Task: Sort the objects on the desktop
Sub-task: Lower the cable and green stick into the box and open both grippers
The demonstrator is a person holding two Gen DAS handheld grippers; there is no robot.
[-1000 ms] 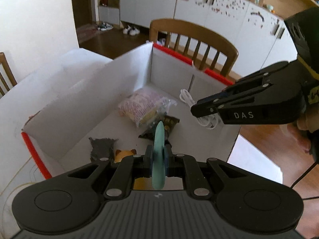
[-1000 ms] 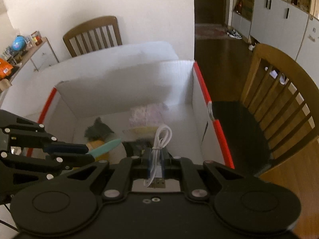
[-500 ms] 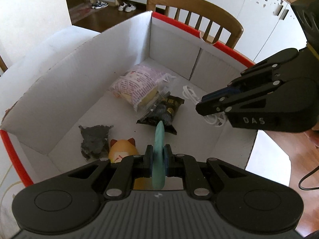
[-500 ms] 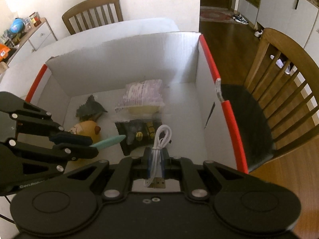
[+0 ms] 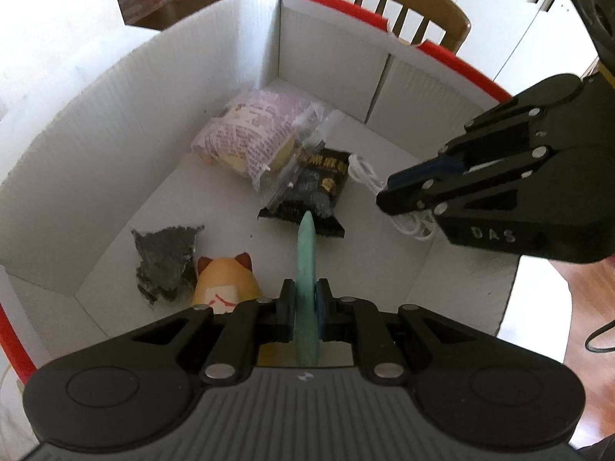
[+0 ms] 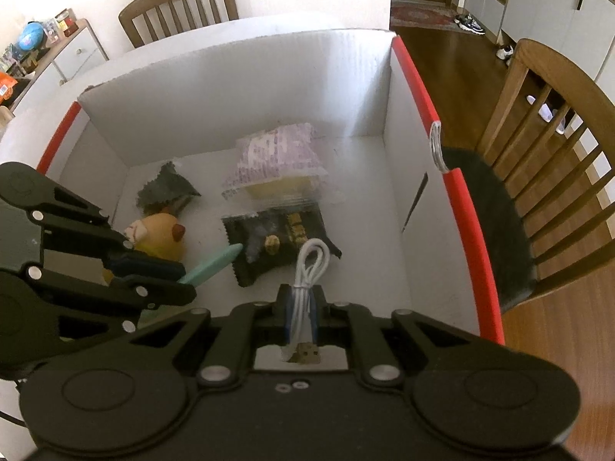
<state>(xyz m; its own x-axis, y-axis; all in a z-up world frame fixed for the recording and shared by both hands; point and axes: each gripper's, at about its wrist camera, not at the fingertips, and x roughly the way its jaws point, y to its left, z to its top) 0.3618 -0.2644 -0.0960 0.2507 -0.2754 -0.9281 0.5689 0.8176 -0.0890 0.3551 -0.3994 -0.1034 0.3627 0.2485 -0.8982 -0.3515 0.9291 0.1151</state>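
My left gripper [image 5: 306, 296] is shut on a flat mint-green pointed piece [image 5: 306, 253], which sticks out over the open white box [image 5: 215, 77]. From the right wrist view the same gripper [image 6: 184, 282] and the green piece [image 6: 213, 265] show at the left. My right gripper [image 6: 300, 299] is shut on a coiled white USB cable [image 6: 310, 265]; it appears at the right of the left wrist view as well, the gripper [image 5: 384, 196] with the cable [image 5: 365, 171] hanging below it. Both grippers hang above the box's near side, pointing steeply down.
On the box floor lie a purple-printed snack bag [image 5: 257, 138], a black packet [image 5: 315, 192], a grey crumpled packet [image 5: 165, 257] and an orange cat figure [image 5: 225, 280]. The box has red rim edges [image 6: 457, 199]. Wooden chairs [image 6: 553, 161] stand beside the table.
Both grippers have sunk toward the box and tilted further down, so the box floor and its contents now fill more of each view. Each grip is unchanged.
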